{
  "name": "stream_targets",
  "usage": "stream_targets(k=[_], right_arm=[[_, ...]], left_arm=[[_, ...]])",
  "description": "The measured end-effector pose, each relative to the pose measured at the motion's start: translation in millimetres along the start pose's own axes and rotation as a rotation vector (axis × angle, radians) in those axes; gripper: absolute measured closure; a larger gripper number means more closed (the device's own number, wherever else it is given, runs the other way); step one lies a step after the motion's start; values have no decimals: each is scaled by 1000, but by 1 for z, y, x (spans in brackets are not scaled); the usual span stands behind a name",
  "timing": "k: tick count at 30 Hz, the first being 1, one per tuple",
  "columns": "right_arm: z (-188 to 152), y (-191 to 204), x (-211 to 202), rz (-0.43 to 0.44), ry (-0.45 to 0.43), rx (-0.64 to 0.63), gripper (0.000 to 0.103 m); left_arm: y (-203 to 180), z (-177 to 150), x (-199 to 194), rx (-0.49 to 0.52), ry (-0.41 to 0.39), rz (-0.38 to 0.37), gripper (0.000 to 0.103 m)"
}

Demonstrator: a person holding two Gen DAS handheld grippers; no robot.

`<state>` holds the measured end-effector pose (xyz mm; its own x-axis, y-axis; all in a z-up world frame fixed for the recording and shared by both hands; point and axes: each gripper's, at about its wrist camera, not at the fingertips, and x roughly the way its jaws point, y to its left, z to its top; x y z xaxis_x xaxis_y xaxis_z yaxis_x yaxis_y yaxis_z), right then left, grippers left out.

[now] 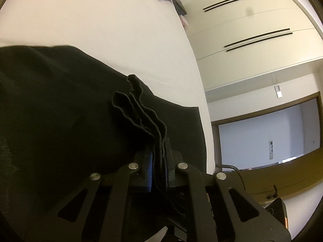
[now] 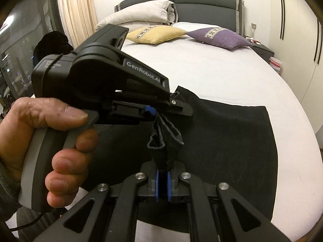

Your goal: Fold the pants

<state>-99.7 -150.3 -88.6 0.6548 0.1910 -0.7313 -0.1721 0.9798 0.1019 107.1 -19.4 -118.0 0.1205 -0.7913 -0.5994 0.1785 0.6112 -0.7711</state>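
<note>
Black pants (image 2: 232,141) lie spread on the white bed (image 2: 201,70); they also show in the left wrist view (image 1: 60,111). My right gripper (image 2: 163,173) is shut on a bunched hem of the pants (image 2: 161,141), lifted off the bed. My left gripper (image 1: 158,153) is shut on the same stacked hem layers (image 1: 137,109). In the right wrist view the left gripper (image 2: 151,111) is held in a hand just above and left, gripping the same hem bunch close to the right one.
A yellow pillow (image 2: 155,34), a purple pillow (image 2: 218,37) and a rolled duvet (image 2: 137,14) lie at the headboard. White wardrobe doors (image 1: 252,30) stand along the bed's right side. A window with curtain (image 2: 74,10) is on the left.
</note>
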Motion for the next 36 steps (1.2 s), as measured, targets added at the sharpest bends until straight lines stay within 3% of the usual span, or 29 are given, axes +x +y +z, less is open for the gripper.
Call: stream_targets(k=[8,20,24,26,28,29,34,36], right_arm=[[13,31,10,46,-5,-66,96],[7,59,47,95,67,-94,95],[3,55,69,105,151,-97,87],[-1,51,67,146,161,-82,77],[-3,44,58,212,172,-72,54],[-6,41,51,252,179,-66,50],[-10,-20,4,398,160,92,47],[-5,-60,-14,409,109,219,47]], left_arm=[[16,0,-53,53,-39,76,97],[68,-10,-61,12,-62,181,97],[83,-10,-41,-17,-32,197,96],[89,-14,-41,-33,-35,181,95],[90,-17,-43,-35,-32,184,94],[89,-18,-46,-27,-29,196,93],[80,-29,-72,30,-19,279,92],[69,-35,-79,86,-15,366,92]])
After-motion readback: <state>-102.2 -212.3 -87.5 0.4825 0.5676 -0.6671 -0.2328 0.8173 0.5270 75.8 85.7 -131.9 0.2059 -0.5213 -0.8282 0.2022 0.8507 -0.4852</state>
